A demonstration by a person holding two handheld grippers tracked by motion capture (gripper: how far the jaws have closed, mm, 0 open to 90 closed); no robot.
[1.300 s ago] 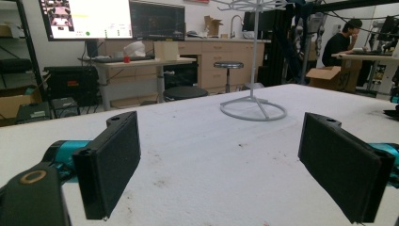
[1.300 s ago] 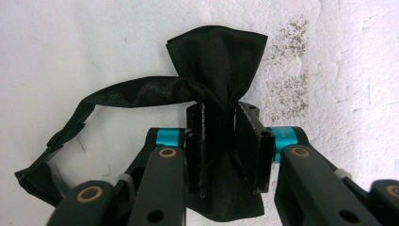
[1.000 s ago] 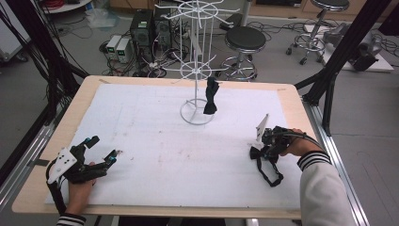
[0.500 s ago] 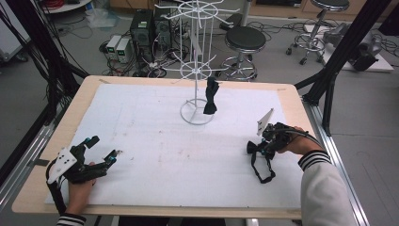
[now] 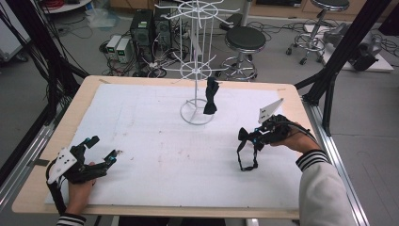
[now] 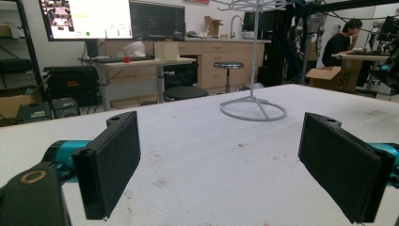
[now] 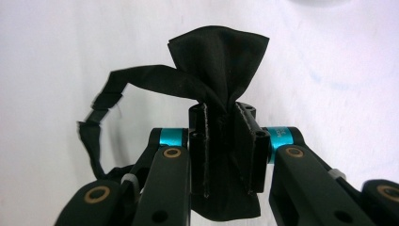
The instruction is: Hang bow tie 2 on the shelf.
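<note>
Bow tie (image 7: 221, 52) pinched in right tool (image 7: 226, 150), strap (image 5: 245, 160) dangling; left tool (image 6: 221, 169) spread on table (image 5: 155, 141).

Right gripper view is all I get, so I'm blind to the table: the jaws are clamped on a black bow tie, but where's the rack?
Observer: The white wire rack stands at the table's far middle, beyond the right gripper.
Operator: Anything on it already?
Observer: Yes, a second black bow tie hangs from a lower hook.
Operator: Is my bow tie's strap free?
Observer: Your bow tie is lifted, and its strap loops down toward the white table cover.
Operator: And the other hand?
Observer: The left gripper rests at the near left corner, jaws open, nothing between them.
</note>
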